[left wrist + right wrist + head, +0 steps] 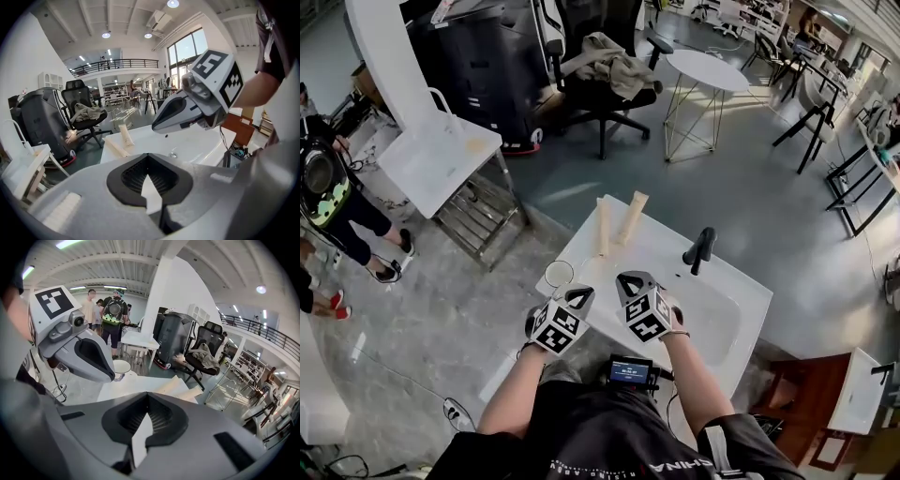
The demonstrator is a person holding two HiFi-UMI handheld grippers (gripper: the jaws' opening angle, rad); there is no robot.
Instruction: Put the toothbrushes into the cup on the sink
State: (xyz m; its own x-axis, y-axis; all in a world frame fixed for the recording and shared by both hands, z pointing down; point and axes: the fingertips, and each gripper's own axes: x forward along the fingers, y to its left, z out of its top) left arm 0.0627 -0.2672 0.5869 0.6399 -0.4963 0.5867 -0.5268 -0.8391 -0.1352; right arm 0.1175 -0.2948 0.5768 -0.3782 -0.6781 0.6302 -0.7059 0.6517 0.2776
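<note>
Left gripper view: the left gripper (149,165) is sitting with its jaws pressed together, nothing between them. The right gripper (146,408) is doing the same, jaws together and gripping nothing. Both are hovering side by side over the near rim of one white sink (733,283). Two long beige toothbrushes are lying on the sink's far edge, one (603,228) just beside the other (631,217), angled apart. One cup (559,274) is standing at the sink's left corner, apart from them. One black faucet (700,248) is standing to their right.

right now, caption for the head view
Jaws shut and empty, left gripper and right gripper at a white sink with a cup
</note>
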